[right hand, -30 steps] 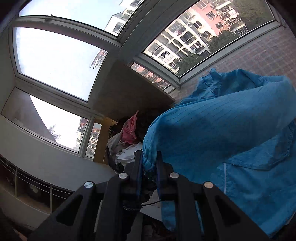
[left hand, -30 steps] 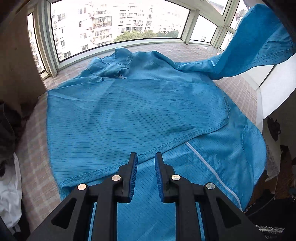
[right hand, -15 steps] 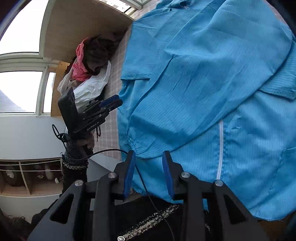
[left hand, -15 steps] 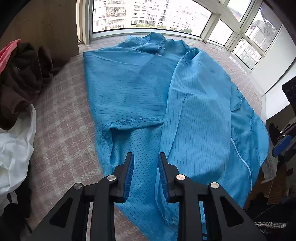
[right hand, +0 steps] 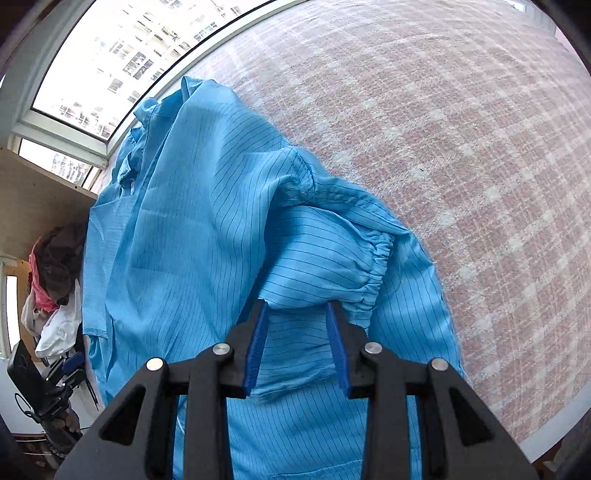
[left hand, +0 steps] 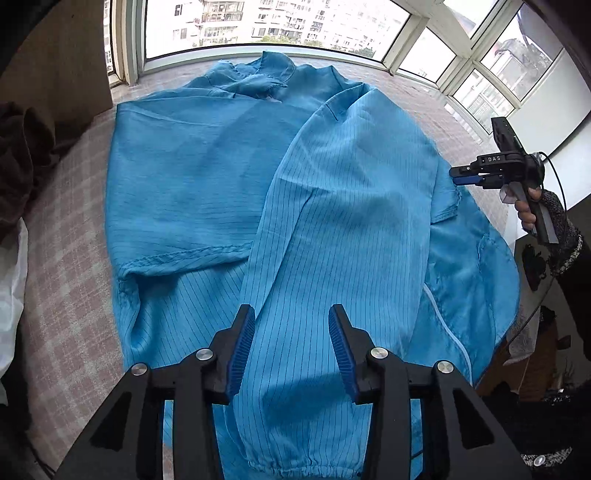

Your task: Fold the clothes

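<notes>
Change since a second ago: the right sleeve (left hand: pixel 343 229), which was pinched in the right gripper and held up near the window, now lies folded across the body of the blue garment (left hand: pixel 192 177); the right gripper has let it go.
Change in the left gripper: its fingers stood closer together a second ago and are now spread wider.
Left gripper (left hand: pixel 291 345): jaws apart, empty, hovering above the lower end of the folded sleeve, near its gathered cuff (left hand: pixel 295 469).
Right gripper (right hand: pixel 297 349): jaws apart, holding nothing, over the other cuff (right hand: pixel 373 273) at the garment's right edge; whether the pads brush the cloth is hard to tell from this angle.
Garment position: spread flat on the checked cover (left hand: pixel 70 236), collar (left hand: pixel 258 79) towards the window (left hand: pixel 273 22), hem nearest the left camera.
Fabric: thin, slightly shiny blue cloth with fine dark pinstripes, soft creases and a pale zip line (left hand: pixel 447 325) down the front.
Cuffs: elasticated, puckered into small pleats.
Cover: pink and white plaid with a woven, matte look.
Gripper build: black rigid arms with silver screws; ribbed blue pads (left hand: pixel 242 347) on the inner faces.
Side heap: dark brown, red and white clothes (right hand: pixel 51 280) piled at the left edge.
</notes>
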Demonstrator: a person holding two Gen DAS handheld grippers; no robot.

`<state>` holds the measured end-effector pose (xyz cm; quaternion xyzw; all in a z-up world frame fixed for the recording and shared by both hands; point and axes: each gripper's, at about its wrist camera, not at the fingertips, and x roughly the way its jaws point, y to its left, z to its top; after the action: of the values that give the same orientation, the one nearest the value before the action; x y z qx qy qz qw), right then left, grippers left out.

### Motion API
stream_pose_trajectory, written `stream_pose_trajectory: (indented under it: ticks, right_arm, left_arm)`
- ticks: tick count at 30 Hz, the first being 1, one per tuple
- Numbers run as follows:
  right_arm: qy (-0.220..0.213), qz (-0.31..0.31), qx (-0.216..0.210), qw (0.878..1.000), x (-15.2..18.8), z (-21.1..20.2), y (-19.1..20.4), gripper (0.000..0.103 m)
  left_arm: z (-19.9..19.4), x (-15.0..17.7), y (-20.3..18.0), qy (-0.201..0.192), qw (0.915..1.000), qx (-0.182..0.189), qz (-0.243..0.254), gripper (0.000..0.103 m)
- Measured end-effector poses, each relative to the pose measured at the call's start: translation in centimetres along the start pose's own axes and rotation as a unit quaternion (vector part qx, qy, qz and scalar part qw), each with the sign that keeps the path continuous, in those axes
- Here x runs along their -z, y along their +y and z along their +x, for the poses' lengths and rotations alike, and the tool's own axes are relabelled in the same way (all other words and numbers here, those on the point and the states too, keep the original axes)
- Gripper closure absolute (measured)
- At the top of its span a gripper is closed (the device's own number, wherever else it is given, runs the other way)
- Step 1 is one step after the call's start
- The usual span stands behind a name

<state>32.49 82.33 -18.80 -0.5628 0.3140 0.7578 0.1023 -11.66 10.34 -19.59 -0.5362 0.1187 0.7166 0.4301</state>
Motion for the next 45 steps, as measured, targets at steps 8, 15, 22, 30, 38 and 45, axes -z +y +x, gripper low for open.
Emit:
stream_pose_trajectory:
  ticks: [8,15,22,30,38,45]
  right_arm:
    - [-0.021,-0.091,0.014,0.996,-1.8,-0.9,-1.0,0.071]
    - [-0.029,-0.186,0.027,0.982,-4.5,-1.1,-1.6,0.065]
    - [-0.013,-0.248,-0.001,0.969,-7.3,1.8,0.2,0.064]
    - [-0.001,-0.25,-0.05,0.967,-8.9,3.4,0.1,0.085]
    - [0.0,-0.223,-0.03,0.974,-9.5,3.1,-1.8,0.091]
    - [0.0,-0.238,-0.024,0.971,-11.6,-0.2,1.0,0.074]
  left_arm:
    - [8.6,-17.0,-4.3,-0.022,0.9966,0.014,0.079,0.061]
    - [17.2,-25.6,-10.4,0.012,0.9878,0.002,0.155,0.061]
    - [20.8,-28.5,-11.5,0.039,0.9838,-0.004,0.175,0.061]
    - [20.8,-28.9,-11.1,0.054,0.9818,0.015,0.181,0.101]
    - [16.4,-28.7,-6.4,0.002,0.9933,0.054,0.102,0.102]
    - [15.6,-25.3,-3.4,0.002,0.9958,0.078,0.048,0.102]
